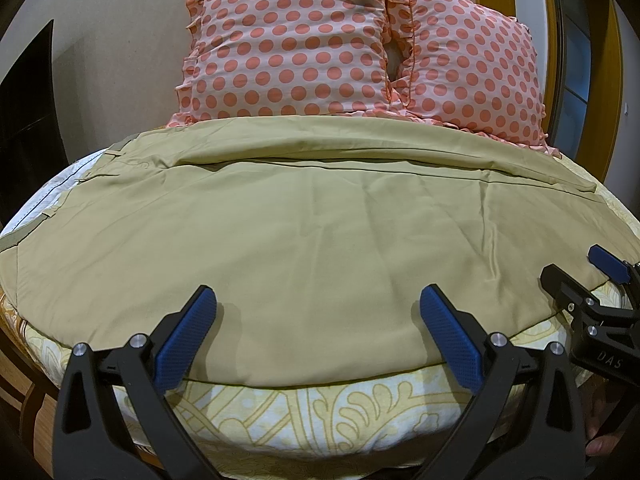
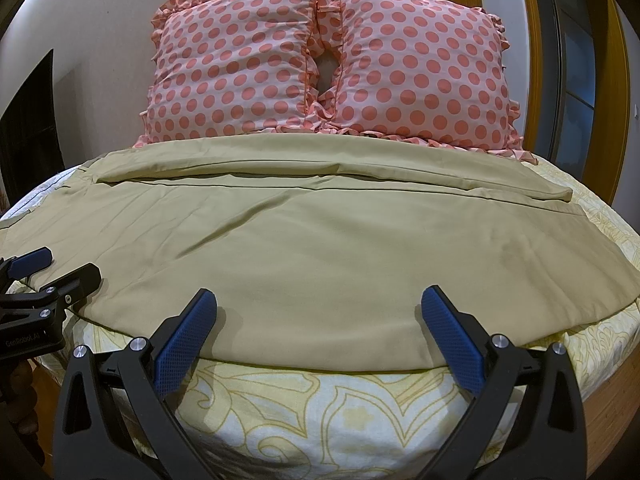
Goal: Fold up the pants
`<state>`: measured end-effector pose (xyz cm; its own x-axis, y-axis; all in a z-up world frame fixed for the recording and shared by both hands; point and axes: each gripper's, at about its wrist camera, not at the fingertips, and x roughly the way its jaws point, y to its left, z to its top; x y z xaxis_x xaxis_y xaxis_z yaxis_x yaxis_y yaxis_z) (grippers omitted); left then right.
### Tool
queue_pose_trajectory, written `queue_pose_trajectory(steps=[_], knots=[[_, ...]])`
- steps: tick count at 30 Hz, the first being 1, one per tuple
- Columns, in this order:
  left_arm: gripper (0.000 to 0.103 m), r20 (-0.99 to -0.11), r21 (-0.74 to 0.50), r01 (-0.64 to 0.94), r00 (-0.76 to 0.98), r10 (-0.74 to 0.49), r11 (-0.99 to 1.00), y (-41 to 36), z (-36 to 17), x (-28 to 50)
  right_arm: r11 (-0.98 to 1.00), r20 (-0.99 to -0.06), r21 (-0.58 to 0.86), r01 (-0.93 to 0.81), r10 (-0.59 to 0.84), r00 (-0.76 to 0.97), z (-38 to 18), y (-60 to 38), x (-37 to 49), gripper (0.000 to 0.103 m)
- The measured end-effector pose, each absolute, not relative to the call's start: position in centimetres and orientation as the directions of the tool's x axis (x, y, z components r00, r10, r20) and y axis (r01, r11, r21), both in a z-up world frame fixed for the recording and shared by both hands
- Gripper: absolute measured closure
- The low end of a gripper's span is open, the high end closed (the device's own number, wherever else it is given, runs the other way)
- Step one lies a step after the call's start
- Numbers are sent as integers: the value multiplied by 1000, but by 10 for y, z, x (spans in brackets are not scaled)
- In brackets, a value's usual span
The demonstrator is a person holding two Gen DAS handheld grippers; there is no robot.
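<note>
Khaki pants lie spread flat across the bed, waist to the left and leg ends to the right; they also show in the right wrist view. A fold line runs across the far part. My left gripper is open, its blue pads just above the near edge of the pants. My right gripper is open too, over the near edge further right. Each gripper shows in the other's view: the right one at the right edge, the left one at the left edge. Neither holds cloth.
The bed has a yellow floral sheet whose near edge drops off below the grippers. Two pink polka-dot pillows stand against the wall behind the pants. A dark cabinet is at left, a wooden door frame at right.
</note>
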<state>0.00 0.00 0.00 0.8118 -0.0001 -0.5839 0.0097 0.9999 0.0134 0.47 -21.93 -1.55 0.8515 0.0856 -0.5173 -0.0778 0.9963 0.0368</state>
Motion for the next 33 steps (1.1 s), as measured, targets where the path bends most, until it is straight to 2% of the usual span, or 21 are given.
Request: queue_pose_trajectory(steps=[33], knots=[[2, -582, 14, 9, 813, 1, 1000, 0, 0, 0, 996, -509, 37, -78, 85, 857, -15, -218, 3, 1]])
